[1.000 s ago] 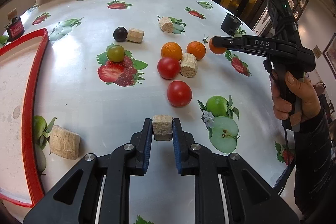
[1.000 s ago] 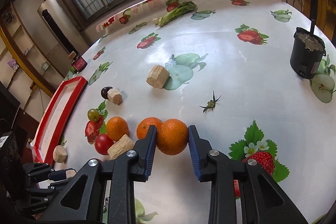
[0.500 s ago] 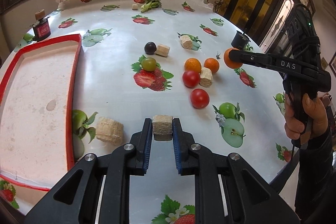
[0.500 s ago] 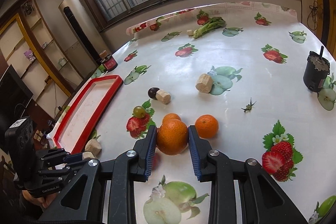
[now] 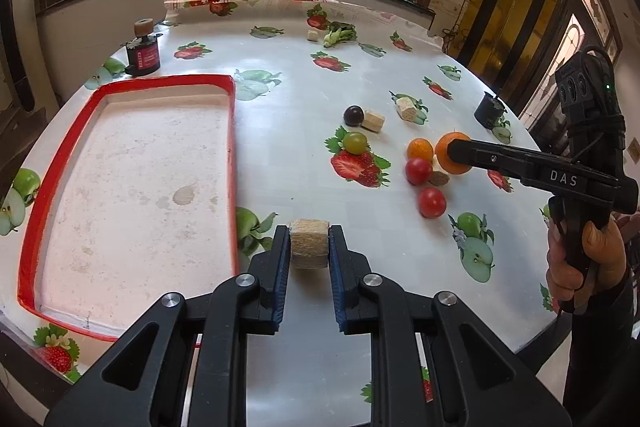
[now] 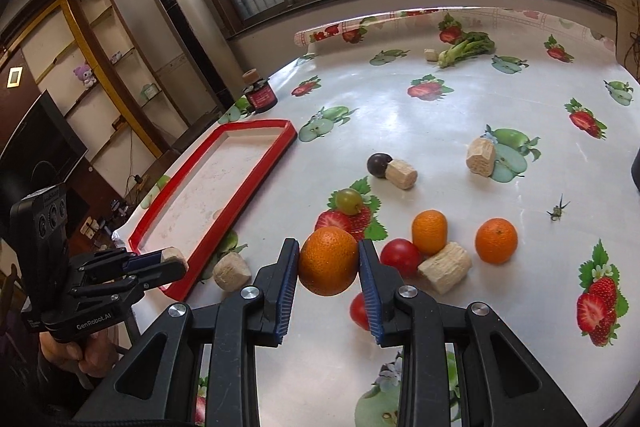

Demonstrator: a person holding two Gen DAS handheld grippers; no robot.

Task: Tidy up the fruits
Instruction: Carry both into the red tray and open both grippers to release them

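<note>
Left gripper [image 5: 309, 245] clamped a beige fibrous cylinder [image 5: 309, 243]; right gripper [image 6: 329, 263] clamped a round orange [image 6: 328, 261]; likely bound for the red-rimmed tray [image 6: 256, 125], ten o'clock.

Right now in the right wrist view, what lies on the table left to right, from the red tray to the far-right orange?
red tray → green grape → dark plum → red tomato → upright orange → far-right orange

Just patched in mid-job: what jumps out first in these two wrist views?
Both grippers are loaded: the right gripper is shut on an orange, the left gripper on a tan block, both above the fruit-print tablecloth. At the left lies an empty red-rimmed tray; loose fruit clusters to its right.
</note>
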